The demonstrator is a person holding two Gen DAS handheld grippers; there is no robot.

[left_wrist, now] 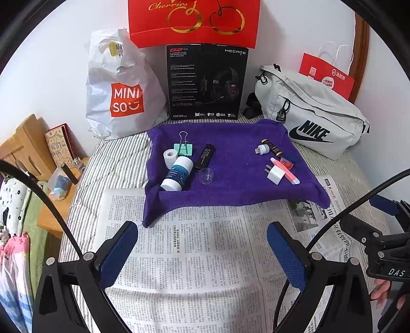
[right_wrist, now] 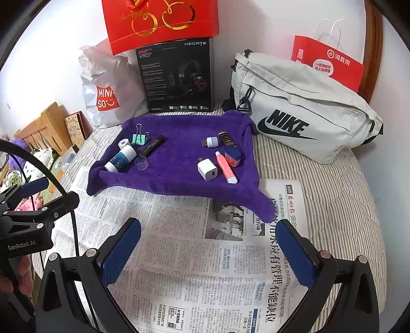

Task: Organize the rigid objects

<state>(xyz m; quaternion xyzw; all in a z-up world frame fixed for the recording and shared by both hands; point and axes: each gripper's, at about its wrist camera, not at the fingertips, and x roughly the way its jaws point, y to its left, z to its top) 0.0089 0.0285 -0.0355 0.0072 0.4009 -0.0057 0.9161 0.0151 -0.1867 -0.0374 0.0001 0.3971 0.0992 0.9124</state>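
Note:
A purple towel (left_wrist: 230, 164) (right_wrist: 176, 164) lies on the bed with small objects on it. On its left are a white-and-blue bottle (left_wrist: 177, 174) (right_wrist: 120, 158), a white tape roll (left_wrist: 170, 156), a green binder clip (left_wrist: 183, 148) (right_wrist: 139, 138), a black stick (left_wrist: 204, 156) (right_wrist: 152, 145) and a clear cap (left_wrist: 206, 175) (right_wrist: 141, 163). On its right are a white charger (left_wrist: 275, 174) (right_wrist: 207, 169), a pink pen (left_wrist: 285, 170) (right_wrist: 226, 166), a small USB light (left_wrist: 262, 149) (right_wrist: 211, 141) and a dark tube (left_wrist: 272, 147) (right_wrist: 227, 139). My left gripper (left_wrist: 202, 253) and right gripper (right_wrist: 208, 252) are open and empty over the newspaper, short of the towel.
Newspaper (left_wrist: 194, 256) (right_wrist: 205, 256) covers the striped bedding in front. Behind the towel stand a Miniso bag (left_wrist: 120, 87), a black headset box (left_wrist: 206, 82), a red gift bag (left_wrist: 193, 21) and a grey Nike bag (left_wrist: 312, 115) (right_wrist: 302, 107). A wooden bedside stand (left_wrist: 51, 179) is at left.

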